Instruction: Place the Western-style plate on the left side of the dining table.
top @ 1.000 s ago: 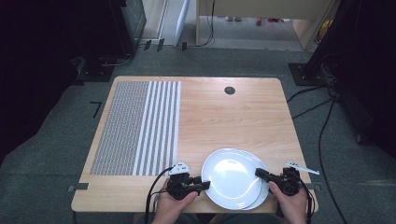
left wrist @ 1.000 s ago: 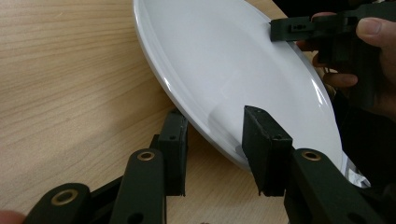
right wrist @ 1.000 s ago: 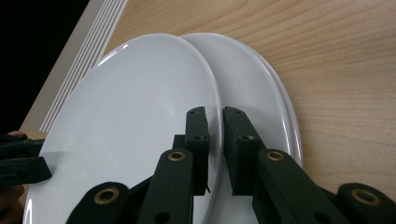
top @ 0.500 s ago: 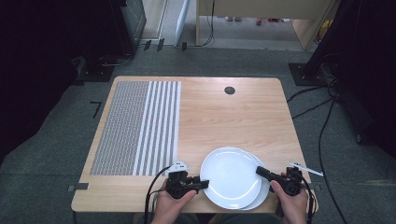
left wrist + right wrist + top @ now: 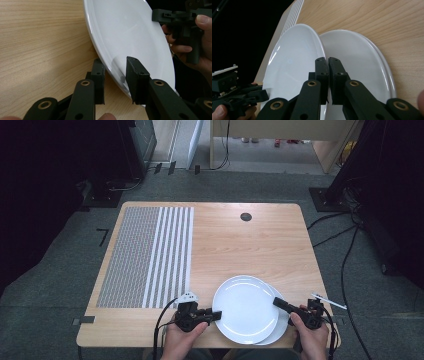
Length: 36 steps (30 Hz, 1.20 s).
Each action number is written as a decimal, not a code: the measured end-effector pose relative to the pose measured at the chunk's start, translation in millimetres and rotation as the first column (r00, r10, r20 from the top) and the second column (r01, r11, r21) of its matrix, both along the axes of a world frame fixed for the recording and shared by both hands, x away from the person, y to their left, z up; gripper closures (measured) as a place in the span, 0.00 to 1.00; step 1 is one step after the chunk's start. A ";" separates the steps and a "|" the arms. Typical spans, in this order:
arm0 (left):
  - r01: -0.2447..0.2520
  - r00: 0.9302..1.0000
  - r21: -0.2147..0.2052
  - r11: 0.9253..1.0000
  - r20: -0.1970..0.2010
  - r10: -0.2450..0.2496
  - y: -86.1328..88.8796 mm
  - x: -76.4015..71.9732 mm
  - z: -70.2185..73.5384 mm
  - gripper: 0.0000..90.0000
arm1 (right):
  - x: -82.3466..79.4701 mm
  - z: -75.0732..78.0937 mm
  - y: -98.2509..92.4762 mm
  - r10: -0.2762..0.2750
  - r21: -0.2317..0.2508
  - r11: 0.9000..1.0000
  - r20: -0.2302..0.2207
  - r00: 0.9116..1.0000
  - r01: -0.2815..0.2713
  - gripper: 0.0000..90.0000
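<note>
Two white plates lie stacked near the table's front edge. The top plate point(image 5: 245, 309) point(image 5: 130, 32) point(image 5: 294, 65) sits shifted left over the lower plate point(image 5: 286, 320) point(image 5: 362, 62). My right gripper point(image 5: 276, 302) point(image 5: 328, 65) is shut on the top plate's right rim, which runs into its closed jaws. My left gripper point(image 5: 217, 315) point(image 5: 115, 75) is at the same plate's left rim. Its jaws stand apart, one under the rim on the wood side and one over the plate's face. A person's hands hold both grippers from the front edge.
A grey and white striped mat point(image 5: 145, 257) covers the left part of the wooden table point(image 5: 250, 245). A small black round cap point(image 5: 245, 216) sits at the back. A thin white stick point(image 5: 327, 301) lies at the right front edge. Cables run over the floor on the right.
My left gripper has edged slightly right, onto the top plate's rim. The plates and my right gripper have barely moved.
</note>
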<state>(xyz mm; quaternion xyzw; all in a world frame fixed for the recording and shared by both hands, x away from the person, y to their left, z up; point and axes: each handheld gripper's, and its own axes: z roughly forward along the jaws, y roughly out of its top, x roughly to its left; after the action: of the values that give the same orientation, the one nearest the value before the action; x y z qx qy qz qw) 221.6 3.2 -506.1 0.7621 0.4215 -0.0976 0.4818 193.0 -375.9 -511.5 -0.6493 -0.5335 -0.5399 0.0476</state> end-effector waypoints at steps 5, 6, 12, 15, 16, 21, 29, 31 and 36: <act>-0.011 1.000 0.001 1.000 0.003 0.011 0.2 -0.1 3.0 0.79 | 0.0 -1.8 0.3 -0.004 0.027 1.000 -0.023 1.000 0.005 0.98; -0.014 1.000 0.002 1.000 0.002 0.014 0.4 0.2 3.4 0.79 | 0.0 -1.8 0.7 -0.004 0.024 1.000 -0.021 1.000 0.004 0.98; -0.021 1.000 -0.009 1.000 -0.003 0.021 2.2 1.8 9.2 0.81 | -0.6 0.4 3.4 -0.007 0.028 1.000 -0.023 1.000 0.008 0.98; -0.021 1.000 -0.011 1.000 0.008 0.021 4.3 3.1 16.0 0.81 | 1.3 4.1 6.3 -0.012 0.039 0.999 -0.022 1.000 0.013 0.97; -0.024 1.000 -0.015 1.000 0.009 0.024 5.5 4.0 18.2 0.81 | 1.9 5.2 7.0 -0.011 0.042 0.999 -0.021 1.000 0.012 0.97; -0.044 0.999 -0.022 0.999 0.007 0.045 13.3 9.5 25.9 0.81 | 9.0 13.6 15.4 -0.017 0.044 0.999 -0.010 1.000 0.018 0.97; -0.087 0.996 -0.039 0.995 0.010 0.087 33.9 20.9 39.3 0.81 | 25.9 23.9 34.5 -0.002 0.062 0.998 -0.006 1.000 0.002 0.97; -0.096 0.995 -0.041 0.995 0.019 0.096 40.0 23.6 43.6 0.82 | 30.8 26.8 40.3 0.003 0.073 0.997 -0.012 1.000 -0.002 0.97; -0.111 0.993 -0.039 0.993 0.029 0.112 51.7 28.5 52.4 0.82 | 41.6 31.6 52.0 0.016 0.089 0.996 -0.010 1.000 -0.015 0.97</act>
<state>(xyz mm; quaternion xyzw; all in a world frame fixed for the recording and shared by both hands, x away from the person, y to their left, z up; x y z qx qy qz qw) 250.1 55.0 -453.7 0.7296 0.4540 -0.0664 0.5070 234.6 -323.9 -479.9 -0.6454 -0.5135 -0.5593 0.0834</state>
